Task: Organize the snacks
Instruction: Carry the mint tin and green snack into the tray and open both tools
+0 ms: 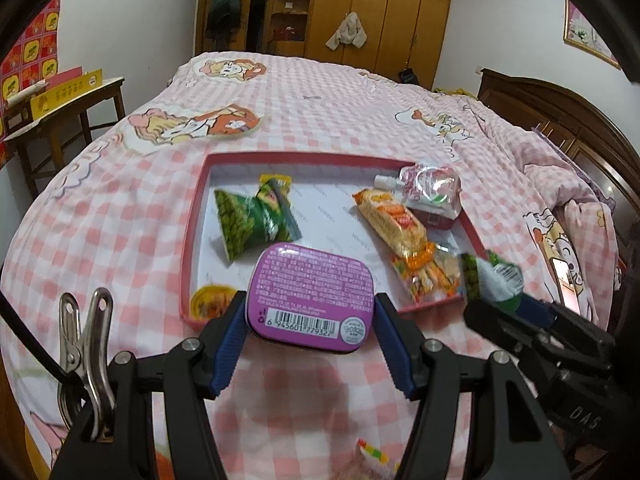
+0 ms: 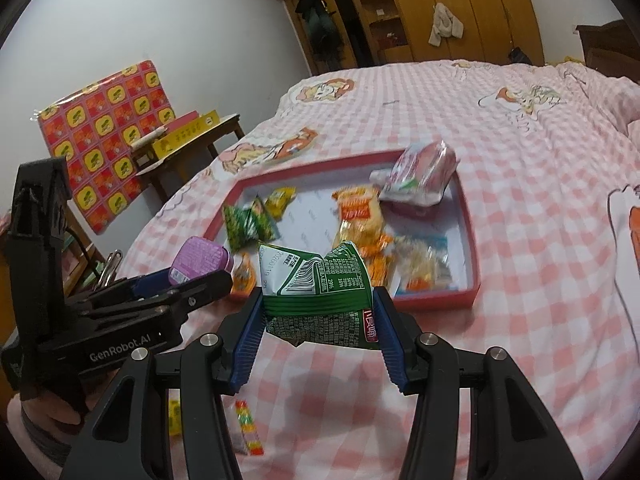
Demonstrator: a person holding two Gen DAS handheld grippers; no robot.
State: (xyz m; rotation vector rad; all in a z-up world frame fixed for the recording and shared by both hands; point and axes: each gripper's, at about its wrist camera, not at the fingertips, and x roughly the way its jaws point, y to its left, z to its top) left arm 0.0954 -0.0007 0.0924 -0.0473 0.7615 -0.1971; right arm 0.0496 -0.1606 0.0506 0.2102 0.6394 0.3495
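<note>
My left gripper [image 1: 310,310] is shut on a purple tin [image 1: 312,294] with a barcode, held above the bed just in front of the red-rimmed tray [image 1: 192,248]. My right gripper [image 2: 318,310] is shut on a crumpled green snack packet [image 2: 318,290], also lifted before the tray [image 2: 474,264]. In the left wrist view the right gripper [image 1: 496,296] shows at the right with that green packet [image 1: 490,280]. In the right wrist view the left gripper [image 2: 192,276] carries the purple tin [image 2: 198,260]. Inside the tray lie green packets [image 1: 250,216], an orange wafer pack [image 1: 394,220] and a pink pouch [image 1: 432,188].
The tray rests on a pink checked bedspread [image 1: 120,220]. Small colourful candy packs [image 2: 250,428] lie on the bed below the grippers. A wooden side table [image 1: 60,120] with yellow boxes stands left of the bed; wardrobes [image 1: 380,12] line the far wall.
</note>
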